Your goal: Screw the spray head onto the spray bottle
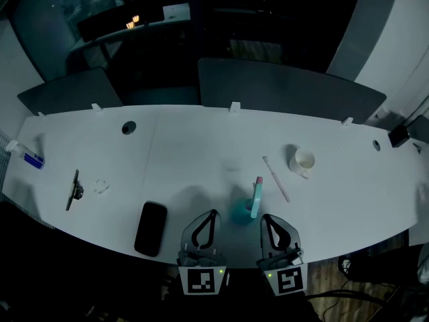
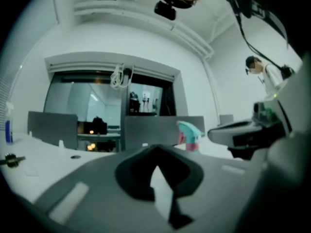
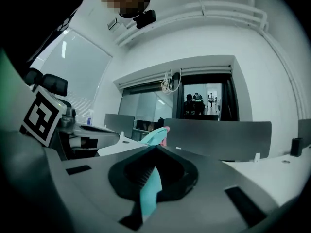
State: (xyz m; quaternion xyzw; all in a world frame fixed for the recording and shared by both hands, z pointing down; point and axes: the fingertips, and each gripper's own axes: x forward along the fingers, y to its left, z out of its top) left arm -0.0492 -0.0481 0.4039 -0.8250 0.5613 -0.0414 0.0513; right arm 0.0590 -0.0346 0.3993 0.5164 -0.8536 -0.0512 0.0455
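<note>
At the near edge of the white table (image 1: 201,153), I've got both tools parked. My left gripper (image 1: 212,213) has its jaws pressed together on nothing, only bare tabletop showing past them. My right gripper (image 1: 265,217) is closed up too; the teal in its slot looks like the bottle beyond, not something pinched.

Between the two tips stands the teal spray bottle (image 1: 240,212), just beside my right tip. The spray head (image 1: 256,196), with its pink nozzle, seems to sit on top of it. Whether it's threaded at all, I can't tell from here.

So I'd call this the start: nothing grabbed yet. Next I'd need to open both sets of jaws, steady the bottle with one and take the head with the other, square to the neck, before twisting.

Count: one bottle, one spray head, two grippers, one mug (image 1: 303,159), one phone (image 1: 151,228), one thin white rod (image 1: 276,178).
</note>
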